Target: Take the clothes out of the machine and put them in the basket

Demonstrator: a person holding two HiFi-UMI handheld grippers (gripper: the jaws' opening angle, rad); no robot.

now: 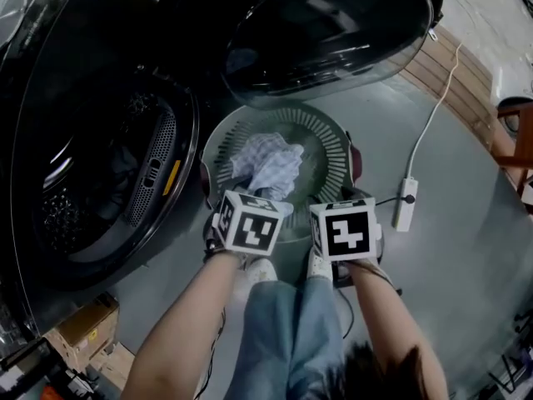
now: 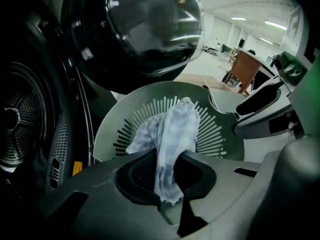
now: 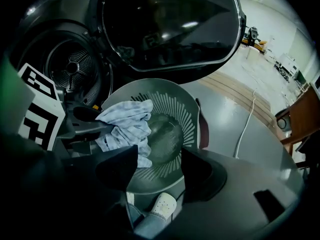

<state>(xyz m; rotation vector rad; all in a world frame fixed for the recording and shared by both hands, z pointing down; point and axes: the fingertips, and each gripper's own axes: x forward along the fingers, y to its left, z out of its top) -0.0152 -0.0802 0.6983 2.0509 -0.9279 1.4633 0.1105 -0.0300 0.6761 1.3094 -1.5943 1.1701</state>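
A light blue checked cloth [image 1: 271,163] hangs over the round grey slotted basket [image 1: 333,140] on the floor. My left gripper [image 1: 247,186] is shut on the cloth; in the left gripper view the fabric [image 2: 172,134] is pinched between the jaws [image 2: 167,179] and drapes down toward the basket [image 2: 125,121]. My right gripper [image 1: 351,197] hovers beside it at the basket's near right rim. Its jaws [image 3: 157,166] stand apart with nothing between them. The right gripper view looks down into the basket [image 3: 175,104] and shows the cloth [image 3: 125,126] in the left gripper [image 3: 92,121].
The washing machine's dark drum [image 1: 100,173] gapes at left, its round door [image 1: 325,32] swung open above the basket. A white power strip [image 1: 406,202] with its cable lies on the floor at right. Cardboard boxes [image 1: 83,323] sit lower left. A person's jeans [image 1: 279,323] fill the bottom centre.
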